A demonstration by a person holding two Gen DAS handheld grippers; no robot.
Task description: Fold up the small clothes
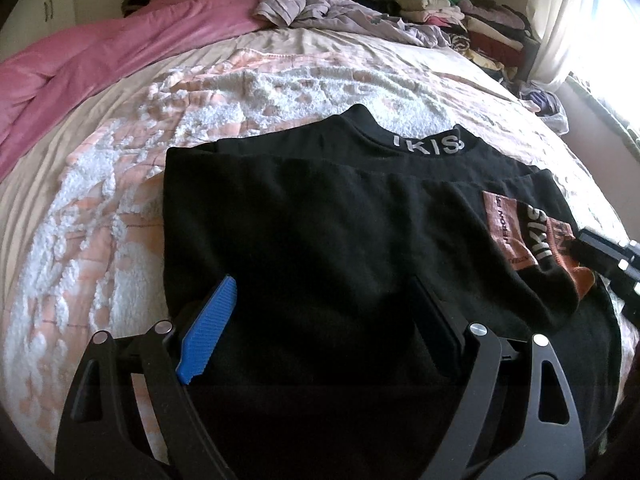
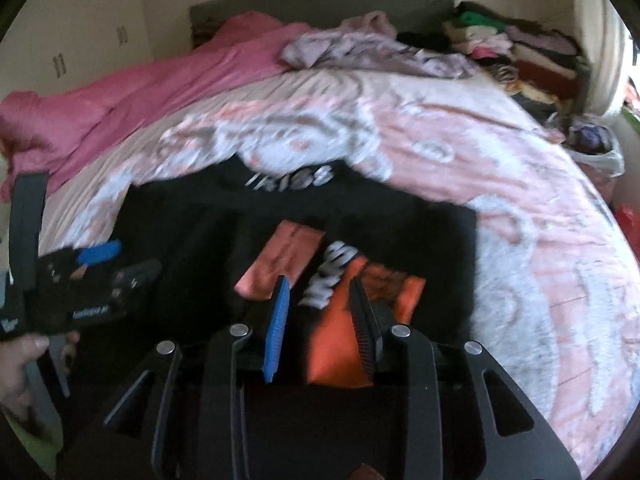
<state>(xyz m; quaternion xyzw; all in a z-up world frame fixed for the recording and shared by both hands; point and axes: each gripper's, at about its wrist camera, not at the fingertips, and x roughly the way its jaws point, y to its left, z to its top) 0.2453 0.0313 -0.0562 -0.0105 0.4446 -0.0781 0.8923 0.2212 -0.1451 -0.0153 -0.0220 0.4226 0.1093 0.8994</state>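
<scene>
A black top (image 1: 320, 208) with white lettering on its collar (image 1: 428, 146) lies flat on the bed, its sides folded in. A part with an orange and pink print (image 1: 532, 236) lies over its right side. My left gripper (image 1: 324, 284) stands wide open just over the top's near hem, with no cloth pinched between its pads. In the right wrist view, which is blurred, my right gripper (image 2: 319, 282) hovers over the orange print (image 2: 340, 344) on the black top (image 2: 420, 232). Its jaws are a little apart and the pads do not press on the cloth. The left gripper (image 2: 100, 264) shows at left, held by a hand (image 2: 20, 360).
The bed has a pink and white textured bedspread (image 1: 200, 92). A pink duvet (image 1: 80, 56) is bunched along the far left. A heap of lilac clothes (image 1: 320, 12) and a stack of folded clothes (image 1: 460, 16) lie at the head. A curtain (image 1: 560, 20) hangs at right.
</scene>
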